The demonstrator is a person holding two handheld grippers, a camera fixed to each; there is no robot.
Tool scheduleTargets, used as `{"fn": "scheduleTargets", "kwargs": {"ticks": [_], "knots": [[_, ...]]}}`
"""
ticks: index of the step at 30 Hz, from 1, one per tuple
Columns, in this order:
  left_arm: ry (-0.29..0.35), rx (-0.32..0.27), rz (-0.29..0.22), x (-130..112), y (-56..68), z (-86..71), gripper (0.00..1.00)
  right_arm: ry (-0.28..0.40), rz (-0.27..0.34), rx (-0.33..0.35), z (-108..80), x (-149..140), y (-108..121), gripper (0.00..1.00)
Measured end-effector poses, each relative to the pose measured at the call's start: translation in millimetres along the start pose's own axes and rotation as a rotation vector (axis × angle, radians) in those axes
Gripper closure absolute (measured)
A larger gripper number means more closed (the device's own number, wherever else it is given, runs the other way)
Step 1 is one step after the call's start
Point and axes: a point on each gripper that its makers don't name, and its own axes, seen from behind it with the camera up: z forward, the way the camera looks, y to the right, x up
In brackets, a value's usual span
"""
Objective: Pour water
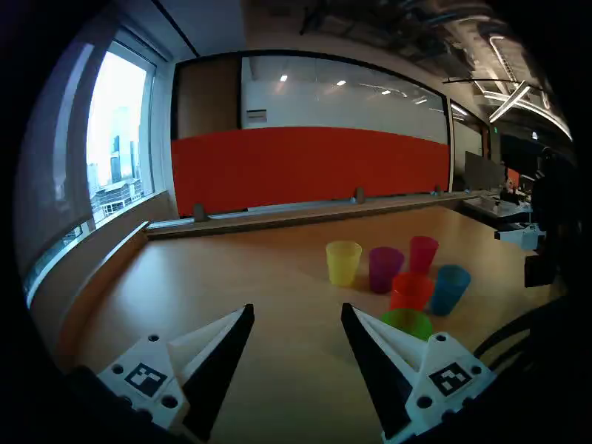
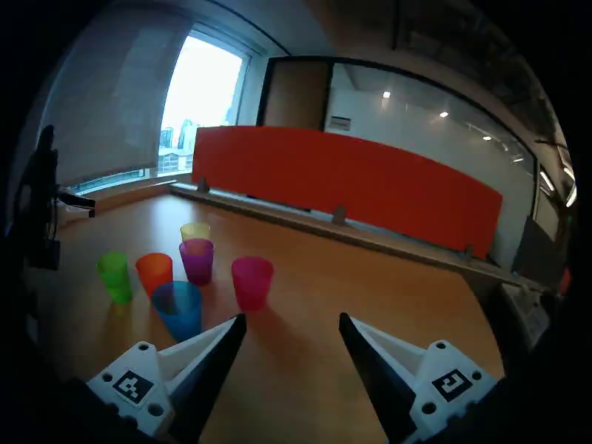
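Observation:
Several plastic cups stand in a cluster on the wooden table. In the left gripper view they lie ahead and right: yellow cup (image 1: 343, 262), purple cup (image 1: 385, 268), pink cup (image 1: 422, 254), orange cup (image 1: 411, 290), blue cup (image 1: 449, 288), green cup (image 1: 406, 323) nearest my right finger. My left gripper (image 1: 297, 312) is open and holds nothing. In the right gripper view the cups sit ahead and left: green cup (image 2: 115, 276), orange cup (image 2: 154, 272), blue cup (image 2: 178, 308), purple cup (image 2: 197, 260), yellow cup (image 2: 194, 231), pink cup (image 2: 251, 282). My right gripper (image 2: 291, 321) is open, empty.
The wooden table (image 1: 244, 274) runs back to a red divider panel (image 1: 311, 166) with a low rail. A window (image 1: 115, 140) lies at the left. Dark equipment (image 1: 544, 251) stands at the table's right edge, and a dark stand (image 2: 41, 207) shows at the left of the right gripper view.

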Motion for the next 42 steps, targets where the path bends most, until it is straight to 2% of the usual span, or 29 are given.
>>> {"fn": "scheduleTargets", "kwargs": {"ticks": [8, 16, 21, 32, 42], "knots": [[0.066, 0.067, -0.030, 7, -9.4, -2.7, 0.13, 0.080, 0.063, -0.132, -6.1, 11, 22, 0.03], [0.140, 0.099, -0.074, 15, -13.1, -3.2, 0.13, 0.167, 0.179, -0.221, -11.2, 16, 41, 0.03], [0.169, 0.114, -0.085, 20, -17.1, -3.6, 0.13, 0.230, 0.229, -0.283, -18.3, 25, 56, 0.03], [0.201, 0.126, -0.065, 30, -16.5, 0.2, 0.13, 0.285, 0.234, -0.325, -23.0, 37, 63, 0.03], [0.245, 0.164, -0.074, 34, -18.9, 4.3, 0.13, 0.268, 0.217, -0.348, -17.6, 33, 63, 0.03]]}}
